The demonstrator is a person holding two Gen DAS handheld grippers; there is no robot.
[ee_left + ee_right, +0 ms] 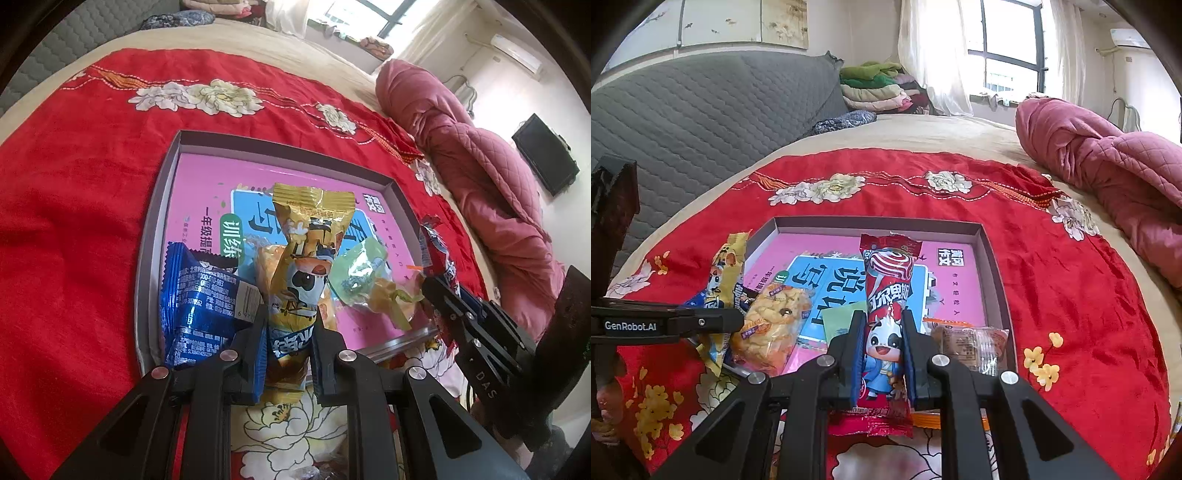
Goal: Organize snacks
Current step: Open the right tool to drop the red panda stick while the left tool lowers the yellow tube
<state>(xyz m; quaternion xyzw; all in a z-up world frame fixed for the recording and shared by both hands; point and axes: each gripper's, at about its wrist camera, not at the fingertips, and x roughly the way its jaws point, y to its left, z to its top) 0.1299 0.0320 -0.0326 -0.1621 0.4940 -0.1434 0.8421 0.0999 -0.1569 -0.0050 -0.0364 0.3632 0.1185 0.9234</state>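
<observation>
**Snacks held in both jaws over the box**

Snacks are up in both hands: the left gripper (286, 343) has its jaws pinching a yellow snack packet (308, 258) low on the body, so the top stands clear ahead of the jaws. The right gripper (884, 354) pinches a red candy packet (888, 295) the same way. Beyond both jaws lies the grey box (991, 266) on the bed, a blue packet (199, 299) left of the left jaws, likely the drop spot
</observation>
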